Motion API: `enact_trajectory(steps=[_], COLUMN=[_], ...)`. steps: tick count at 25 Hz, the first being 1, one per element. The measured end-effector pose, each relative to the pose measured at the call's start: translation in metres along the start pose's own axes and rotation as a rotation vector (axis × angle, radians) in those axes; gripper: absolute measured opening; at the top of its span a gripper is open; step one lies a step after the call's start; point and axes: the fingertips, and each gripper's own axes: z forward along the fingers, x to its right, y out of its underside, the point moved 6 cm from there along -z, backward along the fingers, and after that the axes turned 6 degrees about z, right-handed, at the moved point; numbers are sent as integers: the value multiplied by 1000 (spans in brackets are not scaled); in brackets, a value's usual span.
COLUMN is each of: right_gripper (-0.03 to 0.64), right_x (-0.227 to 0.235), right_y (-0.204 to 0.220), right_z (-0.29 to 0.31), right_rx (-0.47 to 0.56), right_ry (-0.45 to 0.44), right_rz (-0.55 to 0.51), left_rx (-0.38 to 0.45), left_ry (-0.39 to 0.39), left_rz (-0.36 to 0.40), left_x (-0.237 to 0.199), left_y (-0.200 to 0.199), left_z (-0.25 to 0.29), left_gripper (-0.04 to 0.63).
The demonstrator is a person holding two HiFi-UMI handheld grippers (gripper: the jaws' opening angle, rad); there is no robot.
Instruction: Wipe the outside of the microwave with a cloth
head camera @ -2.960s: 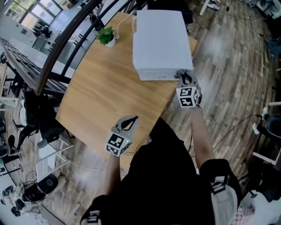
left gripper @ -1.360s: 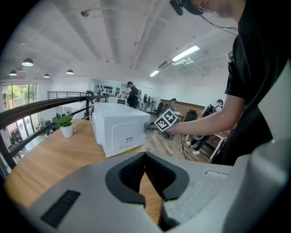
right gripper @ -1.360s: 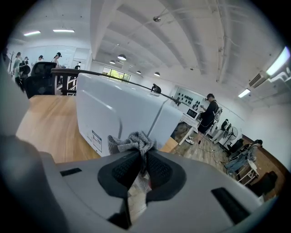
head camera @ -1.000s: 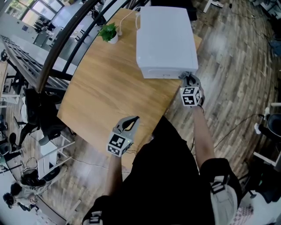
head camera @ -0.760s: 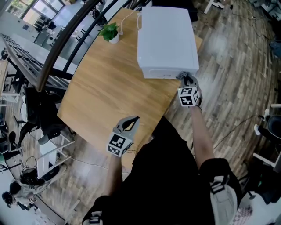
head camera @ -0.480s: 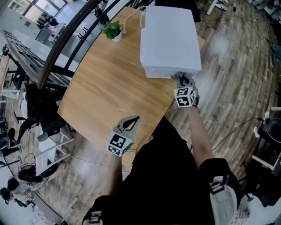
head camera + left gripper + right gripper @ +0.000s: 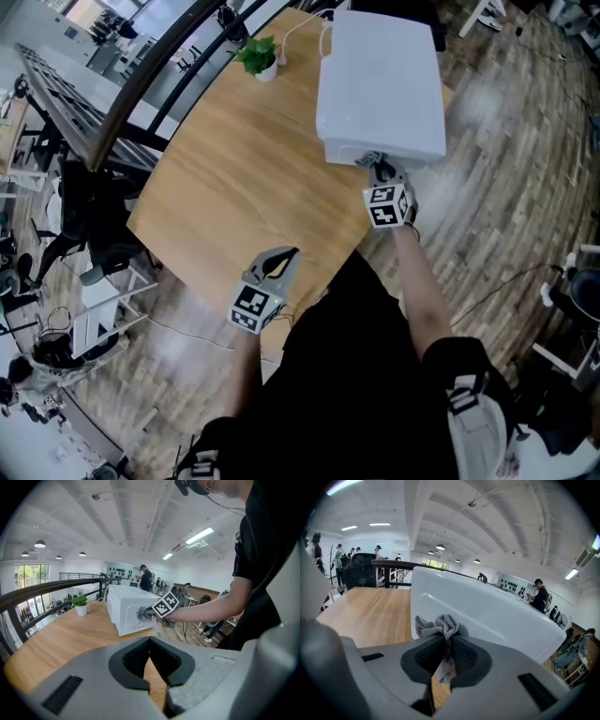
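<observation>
**Cloth against the microwave's near face**

The right gripper [image 7: 376, 169] is clenched on a grey cloth [image 7: 438, 624], pressing it to the near face of the white microwave [image 7: 380, 84] on the wooden worktop [image 7: 234, 178]. The left gripper [image 7: 277, 261], closed and empty, hovers at the worktop's near edge.

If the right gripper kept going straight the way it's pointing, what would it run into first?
The microwave. The right gripper is shut on the cloth, and the cloth's bunched tip looks pressed against the microwave's white wall, so nothing else lies between.
</observation>
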Motion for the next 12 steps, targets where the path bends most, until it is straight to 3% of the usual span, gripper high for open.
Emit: enact_trajectory(steps=[12], right_gripper=[35], right_x=[-44], right_y=[-18], right_z=[20], right_rx=[10], right_ry=[-92], right_rz=[-8], left_rx=[-2], left_ry=[-56], left_rz=[-47], left_x=[-10], left_y=[13], left_z=[-13], left_gripper=[0])
